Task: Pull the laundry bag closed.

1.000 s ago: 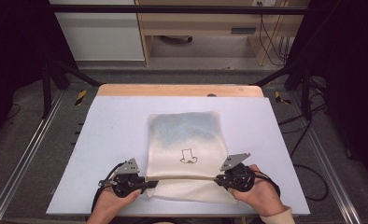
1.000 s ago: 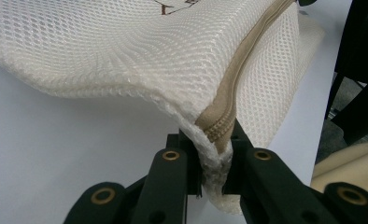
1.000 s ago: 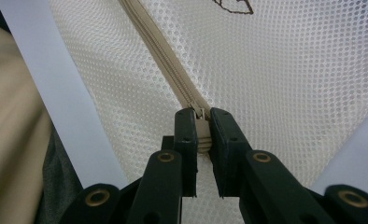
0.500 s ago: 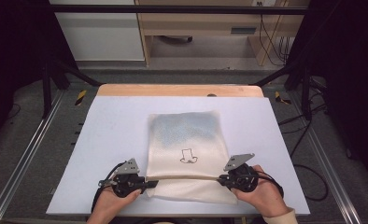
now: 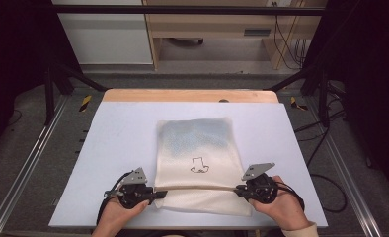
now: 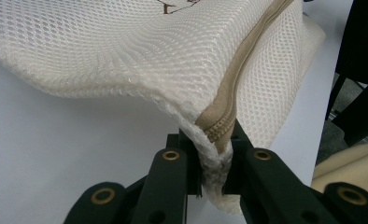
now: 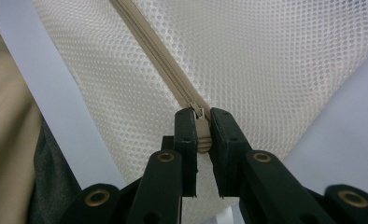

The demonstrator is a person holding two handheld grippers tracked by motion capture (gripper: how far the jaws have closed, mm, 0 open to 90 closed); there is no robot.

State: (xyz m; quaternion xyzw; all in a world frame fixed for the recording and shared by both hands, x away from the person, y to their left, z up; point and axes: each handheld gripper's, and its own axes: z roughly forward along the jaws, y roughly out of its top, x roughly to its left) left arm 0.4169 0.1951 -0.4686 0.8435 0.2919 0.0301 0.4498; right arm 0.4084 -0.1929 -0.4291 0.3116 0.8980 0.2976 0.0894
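- The pale blue-grey table top [image 5: 113,148] carries a cream rectangular mesh laundry bag [image 5: 197,143], its long axis running away from the person.
- Its tan zipper [image 5: 197,188] crosses the near end, side to side.
- The bag's contents are hard to make out through the mesh.
- The left gripper [image 5: 153,194] is clamped on the bag's corner at the zipper end.
- The right gripper [image 5: 238,188] pinches the zipper pull [image 7: 200,122].

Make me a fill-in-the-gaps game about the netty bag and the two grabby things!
1. The left hand-held gripper is shut on the end of the mesh bag where its ____ ends.
2. The right hand-held gripper pinches the zipper's ____.
3. The small drawing on the bag is a line picture coloured ____.
4. The bag lies on a pale ____ table.

Missing words: zipper; pull; black; blue
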